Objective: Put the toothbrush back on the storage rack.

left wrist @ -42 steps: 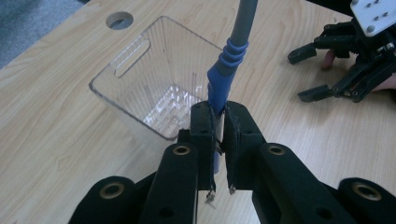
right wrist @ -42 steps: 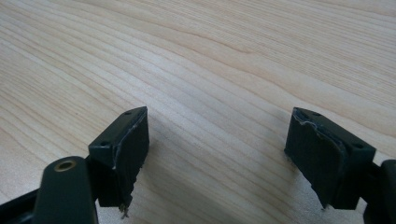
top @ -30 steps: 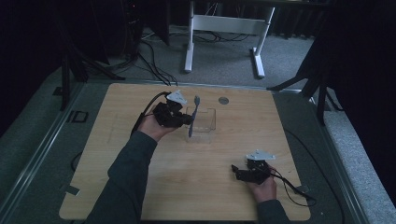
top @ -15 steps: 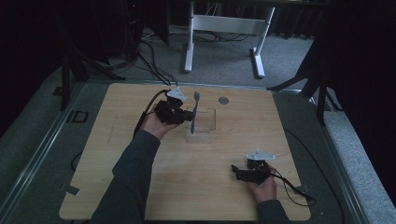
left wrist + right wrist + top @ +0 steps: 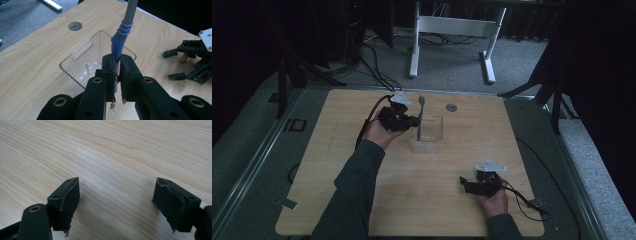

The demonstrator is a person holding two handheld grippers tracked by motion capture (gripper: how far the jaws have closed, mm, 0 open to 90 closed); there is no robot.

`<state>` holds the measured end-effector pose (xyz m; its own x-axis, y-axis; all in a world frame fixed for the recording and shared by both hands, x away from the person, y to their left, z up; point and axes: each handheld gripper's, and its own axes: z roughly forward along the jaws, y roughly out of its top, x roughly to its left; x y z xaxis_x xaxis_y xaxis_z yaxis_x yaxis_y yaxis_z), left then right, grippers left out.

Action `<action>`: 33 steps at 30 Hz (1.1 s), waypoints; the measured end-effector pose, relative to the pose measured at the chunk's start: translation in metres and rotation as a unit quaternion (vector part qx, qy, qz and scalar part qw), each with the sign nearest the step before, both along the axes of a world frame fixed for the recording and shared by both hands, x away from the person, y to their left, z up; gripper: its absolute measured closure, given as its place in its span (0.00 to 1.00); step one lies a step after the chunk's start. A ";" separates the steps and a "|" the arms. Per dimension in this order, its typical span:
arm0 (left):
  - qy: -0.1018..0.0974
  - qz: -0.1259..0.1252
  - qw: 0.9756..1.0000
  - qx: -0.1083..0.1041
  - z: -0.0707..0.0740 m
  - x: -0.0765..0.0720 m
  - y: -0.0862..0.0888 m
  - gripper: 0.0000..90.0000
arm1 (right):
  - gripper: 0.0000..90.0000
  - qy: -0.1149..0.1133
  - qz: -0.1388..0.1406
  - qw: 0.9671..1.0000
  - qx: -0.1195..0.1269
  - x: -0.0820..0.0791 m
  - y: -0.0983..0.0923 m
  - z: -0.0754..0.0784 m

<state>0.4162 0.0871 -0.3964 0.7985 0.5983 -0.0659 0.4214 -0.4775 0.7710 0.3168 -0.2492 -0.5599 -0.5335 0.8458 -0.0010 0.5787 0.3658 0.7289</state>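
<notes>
Left gripper (image 5: 117, 75): jaws clenched on the blue handle of a toothbrush (image 5: 120, 37), whose grey stem rises upright out of the grip. The toothbrush stands just over the near edge of a clear box (image 5: 82, 62), which sits near the far middle of the table (image 5: 337, 165). A round hole (image 5: 75, 26) in the tabletop lies beyond the box. Right gripper (image 5: 116, 202): jaws released and wide apart over bare wood, well apart from the box, near the table's front right edge.
</notes>
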 end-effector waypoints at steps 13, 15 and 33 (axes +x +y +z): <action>-0.011 0.024 1.000 0.000 -0.005 0.006 -0.002 0.92 | 0.24 0.000 0.000 1.000 0.000 0.000 0.000 0.000; -0.014 0.027 1.000 0.002 -0.006 0.006 -0.003 0.92 | 0.24 0.001 0.000 1.000 0.000 0.000 0.000 0.000; -0.010 0.024 0.999 0.047 -0.021 0.015 -0.015 0.92 | 0.24 0.000 0.000 1.000 -0.001 0.000 0.000 0.000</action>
